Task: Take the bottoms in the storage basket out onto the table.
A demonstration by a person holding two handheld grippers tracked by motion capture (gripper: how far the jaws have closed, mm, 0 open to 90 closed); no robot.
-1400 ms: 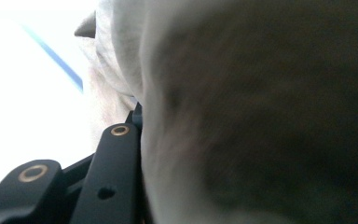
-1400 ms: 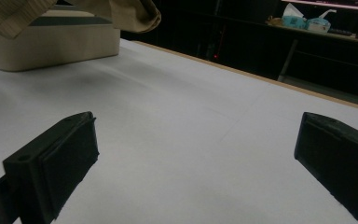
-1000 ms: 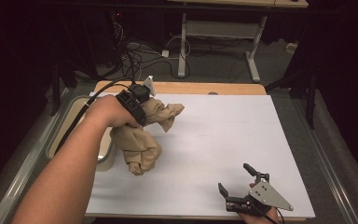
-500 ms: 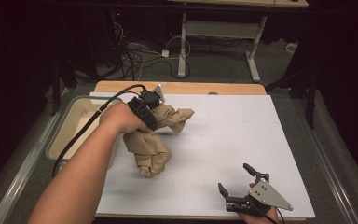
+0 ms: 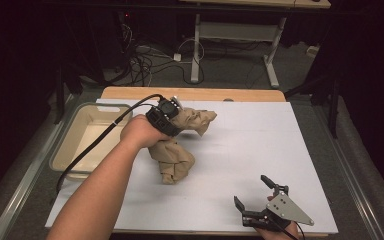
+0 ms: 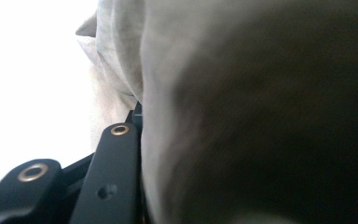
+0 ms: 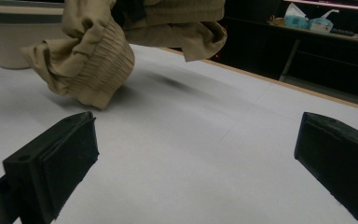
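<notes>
My left tool point(image 5: 176, 116) clamped on tan cloth point(image 5: 177, 157), bundle hanging below it onto white desk point(image 5: 260, 150), beige tub point(image 5: 72, 137) behind it, my right tool point(image 5: 256, 196) wide open, empty.

Crumpled tan cloth point(image 5: 177, 150), ribbed hem; matt, perhaps paper-covered table point(image 5: 260, 150).

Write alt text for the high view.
A person's left hand-held gripper holds a crumpled tan cloth above a white table, beside a beige tub. The right hand-held gripper rests open at the table's near edge.
</notes>
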